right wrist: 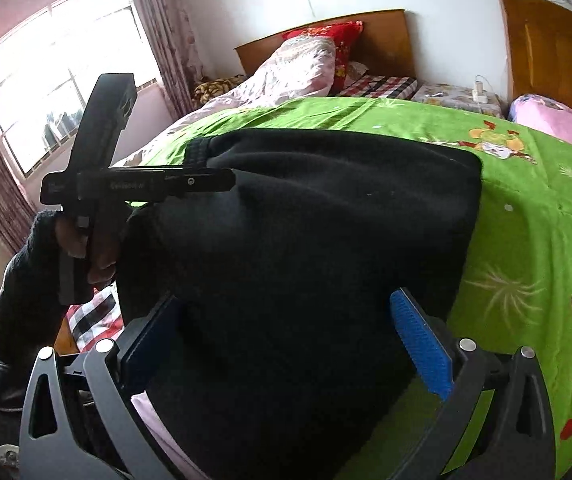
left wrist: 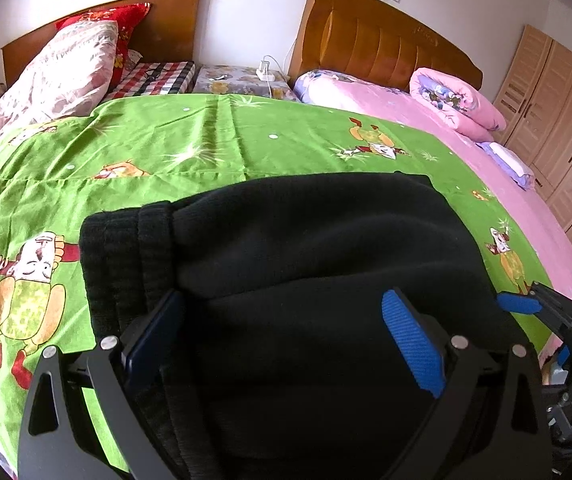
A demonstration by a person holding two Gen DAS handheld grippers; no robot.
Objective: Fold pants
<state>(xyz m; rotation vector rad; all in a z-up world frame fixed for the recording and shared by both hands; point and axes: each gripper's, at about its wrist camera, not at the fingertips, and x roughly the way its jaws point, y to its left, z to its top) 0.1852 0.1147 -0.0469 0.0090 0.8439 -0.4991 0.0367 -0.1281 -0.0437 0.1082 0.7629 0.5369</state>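
Observation:
Black pants (left wrist: 306, 240) lie folded on a green cartoon-print sheet (left wrist: 205, 140) spread over the bed, with the ribbed waistband (left wrist: 125, 248) at the left. My left gripper (left wrist: 283, 298) is open, its blue pads spread wide over the near edge of the fabric. In the right wrist view the same pants (right wrist: 326, 208) fill the middle, and my right gripper (right wrist: 286, 298) stands open across their near right corner. A hand holds the left gripper (right wrist: 205, 180) at the pants' left side. The right gripper's fingertip (left wrist: 518, 304) shows at the pants' right edge.
A pink folded quilt (left wrist: 458, 100) and pink bedding lie far right, beside a wooden wardrobe (left wrist: 558, 112). A striped quilt and red pillow (left wrist: 125, 24) sit at the back left. A bedside stand with a charger (left wrist: 263, 70) separates two headboards. A window (right wrist: 65, 76) is at left.

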